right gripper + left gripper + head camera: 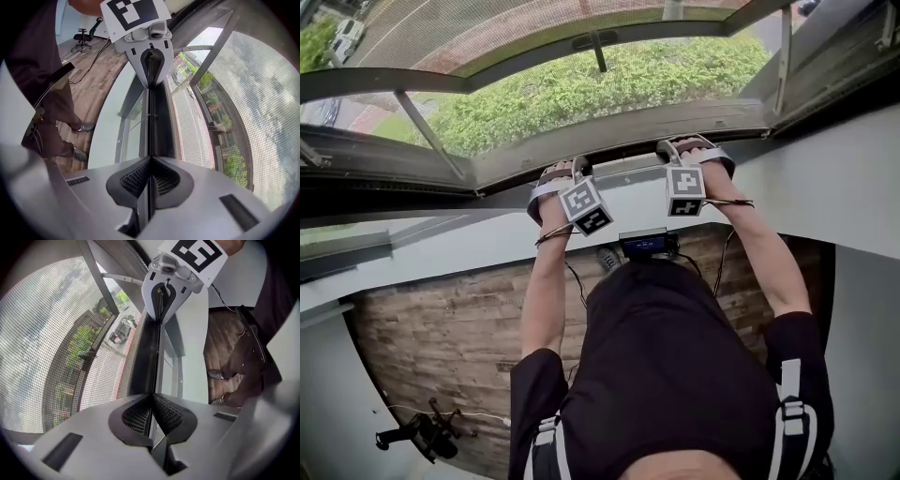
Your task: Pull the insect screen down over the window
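While left tool [151,397] and right tool [150,159] pinch it, screen bar [145,352] spans both.

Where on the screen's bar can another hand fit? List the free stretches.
Bare bar shows in the short gap between the left gripper and right gripper, and in longer stretches outward of each. Crowded only where both grippers clamp it.

The person wears a black short-sleeved top [675,356] with white straps [788,389] and grey shoes [85,127], with thin black cables [577,281] by the forearms; the pale grey left gripper [570,172] and right gripper [686,148] carry black-and-white marker cubes [585,206] and ribbed black pads [133,177].
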A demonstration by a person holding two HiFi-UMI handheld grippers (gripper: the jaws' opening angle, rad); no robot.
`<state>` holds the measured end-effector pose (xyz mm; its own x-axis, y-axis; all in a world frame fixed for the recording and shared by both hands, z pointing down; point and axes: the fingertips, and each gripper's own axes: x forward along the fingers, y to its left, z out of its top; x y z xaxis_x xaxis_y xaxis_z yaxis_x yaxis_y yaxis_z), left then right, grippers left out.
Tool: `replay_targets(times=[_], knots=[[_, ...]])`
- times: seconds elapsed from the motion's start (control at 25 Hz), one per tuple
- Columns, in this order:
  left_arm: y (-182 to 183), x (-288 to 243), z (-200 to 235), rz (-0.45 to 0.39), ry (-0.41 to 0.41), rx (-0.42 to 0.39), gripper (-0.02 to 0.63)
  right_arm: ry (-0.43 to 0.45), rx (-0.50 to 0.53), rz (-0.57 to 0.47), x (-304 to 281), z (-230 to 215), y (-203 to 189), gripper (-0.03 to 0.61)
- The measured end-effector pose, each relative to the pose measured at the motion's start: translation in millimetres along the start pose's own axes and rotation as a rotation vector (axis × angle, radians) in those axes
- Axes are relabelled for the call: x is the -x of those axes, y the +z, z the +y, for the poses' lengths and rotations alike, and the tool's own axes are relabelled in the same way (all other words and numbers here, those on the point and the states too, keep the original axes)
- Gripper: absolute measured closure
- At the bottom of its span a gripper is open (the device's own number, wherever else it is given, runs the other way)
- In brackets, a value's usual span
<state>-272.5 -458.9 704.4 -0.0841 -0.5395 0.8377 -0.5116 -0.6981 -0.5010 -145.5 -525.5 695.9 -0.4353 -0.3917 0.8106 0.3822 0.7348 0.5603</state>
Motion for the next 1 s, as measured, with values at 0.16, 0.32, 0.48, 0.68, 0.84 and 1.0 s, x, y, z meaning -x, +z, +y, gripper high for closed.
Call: replay_targets(times=[0.16, 0.32, 0.48, 0.68, 0.84, 1.0], knots=[[-2, -6, 1, 0.007, 0.011, -0.003, 0.592, -0.028, -0.017, -0.008, -7, -2, 0, 0.56], [-1, -2, -2, 0.011, 0.005, -0.011, 0.592, 0.016, 0.019, 0.011, -3, 4, -1, 0.56], [0, -4, -1, 0.01, 0.022, -0.004, 0.592, 0.006, 0.04, 0.037, -5, 2, -2, 0.56], [-1, -7, 0, 0.007, 0.042, -0.022, 0.592, -0.028, 0.001, 0.01, -7, 2, -1, 0.561], [-5, -1, -1, -0.003, 0.057, -0.031, 0.591, -0.026, 0.04, 0.047, -4, 4, 1, 0.56], [-8, 5, 4, 0.004, 0.072, -0.026, 0.589, -0.032, 0.056, 0.035, 1, -2, 8, 0.561]])
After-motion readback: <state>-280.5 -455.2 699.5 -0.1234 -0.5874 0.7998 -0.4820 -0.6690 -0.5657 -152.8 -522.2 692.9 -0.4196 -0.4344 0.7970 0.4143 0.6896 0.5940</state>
